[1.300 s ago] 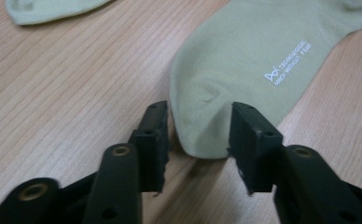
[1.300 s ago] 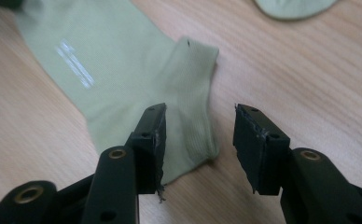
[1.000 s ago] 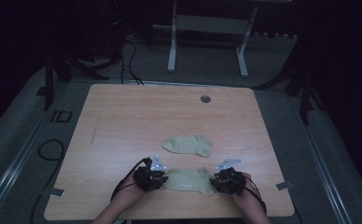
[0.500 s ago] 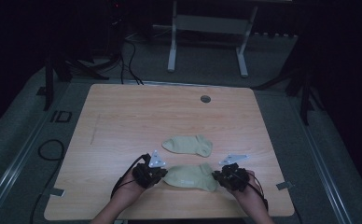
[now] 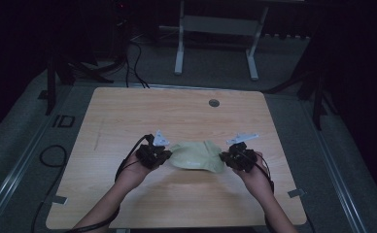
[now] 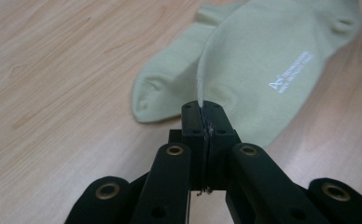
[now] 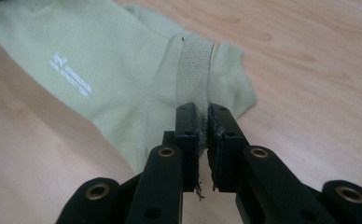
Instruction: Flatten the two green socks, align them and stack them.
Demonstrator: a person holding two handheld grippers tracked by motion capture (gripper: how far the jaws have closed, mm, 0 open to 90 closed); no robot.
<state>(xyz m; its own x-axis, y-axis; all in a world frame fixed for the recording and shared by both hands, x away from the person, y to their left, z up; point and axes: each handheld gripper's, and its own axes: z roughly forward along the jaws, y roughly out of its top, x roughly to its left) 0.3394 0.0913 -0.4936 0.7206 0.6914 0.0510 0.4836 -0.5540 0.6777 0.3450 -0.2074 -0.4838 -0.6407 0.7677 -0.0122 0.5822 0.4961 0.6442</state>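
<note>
A pale green sock (image 5: 196,159) with a small white print (image 6: 291,72) hangs stretched just above the wooden table (image 5: 128,111). My left gripper (image 5: 166,154) (image 6: 202,109) is shut on its toe-end edge. At the other end my right gripper (image 5: 224,156) (image 7: 204,114) is shut on the ribbed cuff (image 7: 195,60); those jaws have just been closing on it. A second matching sock (image 6: 165,84) (image 7: 233,70) lies flat on the table right under and behind the held one, partly covered by it.
A round grommet hole (image 5: 214,103) sits near the table's far edge. A white metal stand (image 5: 215,24) and dark legs stand beyond the table. Cables (image 5: 50,155) lie on the floor at the left. The person's forearms enter from the bottom.
Both grippers have closed on the near sock, lifted it off the table and carried it away from the person, over the second sock.
</note>
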